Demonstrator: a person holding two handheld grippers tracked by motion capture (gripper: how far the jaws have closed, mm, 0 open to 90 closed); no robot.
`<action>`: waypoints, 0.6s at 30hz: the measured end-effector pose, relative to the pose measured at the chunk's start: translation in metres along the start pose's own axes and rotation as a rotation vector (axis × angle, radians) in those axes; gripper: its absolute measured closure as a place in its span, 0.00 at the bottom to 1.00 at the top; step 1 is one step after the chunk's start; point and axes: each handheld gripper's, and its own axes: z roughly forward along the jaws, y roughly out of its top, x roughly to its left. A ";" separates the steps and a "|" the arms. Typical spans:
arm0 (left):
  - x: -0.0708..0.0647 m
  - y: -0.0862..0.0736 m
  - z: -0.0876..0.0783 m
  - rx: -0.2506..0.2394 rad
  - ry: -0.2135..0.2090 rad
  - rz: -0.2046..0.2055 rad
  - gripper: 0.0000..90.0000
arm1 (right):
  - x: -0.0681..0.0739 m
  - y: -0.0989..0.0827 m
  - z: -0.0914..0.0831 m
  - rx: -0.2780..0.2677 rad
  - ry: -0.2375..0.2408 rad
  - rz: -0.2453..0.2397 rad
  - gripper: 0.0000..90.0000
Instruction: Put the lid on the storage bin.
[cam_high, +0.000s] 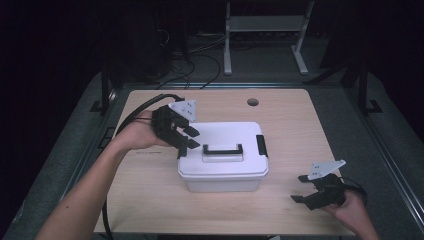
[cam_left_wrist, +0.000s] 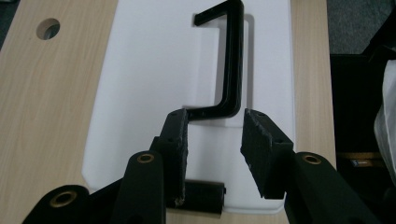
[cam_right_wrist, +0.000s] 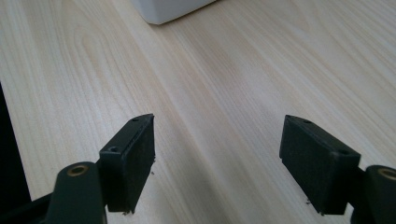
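Left gripper (cam_high: 189, 138) hovers with jaws parted and empty over the white box's (cam_high: 222, 162) left end, near its black handle (cam_high: 222, 149); right gripper (cam_high: 301, 188) rests apart, released.

You are looking at a pale wooden tabletop (cam_high: 150, 200) lit evenly from above, while the room beyond it at twelve o'clock sinks into near black. The white plastic lidded box (cam_high: 222, 150) glares slightly, its lid detail washed out, and casts only a faint, soft shadow. In both gripper views the nearest black parts blur at six o'clock.
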 end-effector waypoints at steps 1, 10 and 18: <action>0.000 -0.003 -0.002 0.006 0.001 0.001 0.68 | 0.000 0.000 0.000 0.001 -0.001 0.000 0.29; 0.000 -0.038 -0.011 -0.020 0.025 -0.070 0.63 | 0.001 -0.001 0.000 0.004 -0.004 0.005 0.29; -0.001 -0.062 -0.013 -0.002 0.036 -0.102 0.62 | 0.000 0.000 0.002 0.010 0.002 0.007 0.29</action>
